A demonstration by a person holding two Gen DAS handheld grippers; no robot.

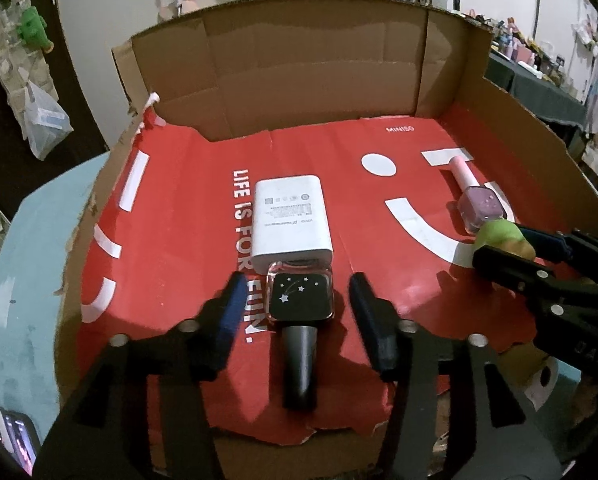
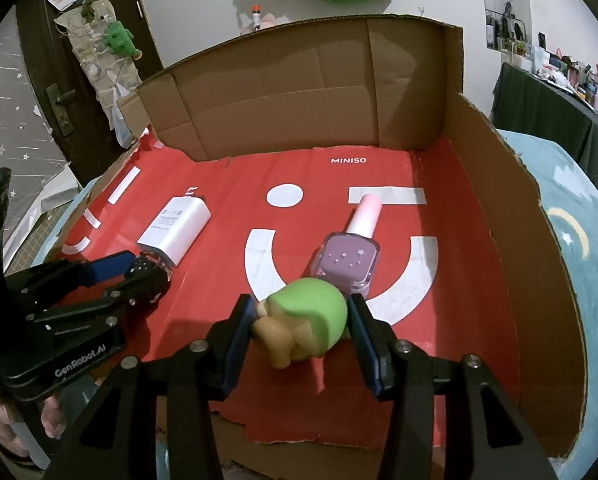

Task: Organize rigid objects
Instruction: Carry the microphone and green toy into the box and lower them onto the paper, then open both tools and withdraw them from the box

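Black-capped and lying flat, the dark nail polish bottle [image 1: 299, 320] rests between the parted fingers of the left gripper [image 1: 297, 312], neither pad touching it, so it looks set down with its base against the white charger [image 1: 291, 220]. The right gripper [image 2: 301, 330] is clenched on the green-topped figurine [image 2: 303, 322], held low over the red paper liner [image 1: 179, 240]. Just beyond sits the purple nail polish bottle [image 2: 349, 260], pink cap pointing away. The cardboard box [image 2: 299, 92] walls in everything. Placing seems to be in hand: next, lower the figurine beside the purple bottle, then release without nudging either of the 2.
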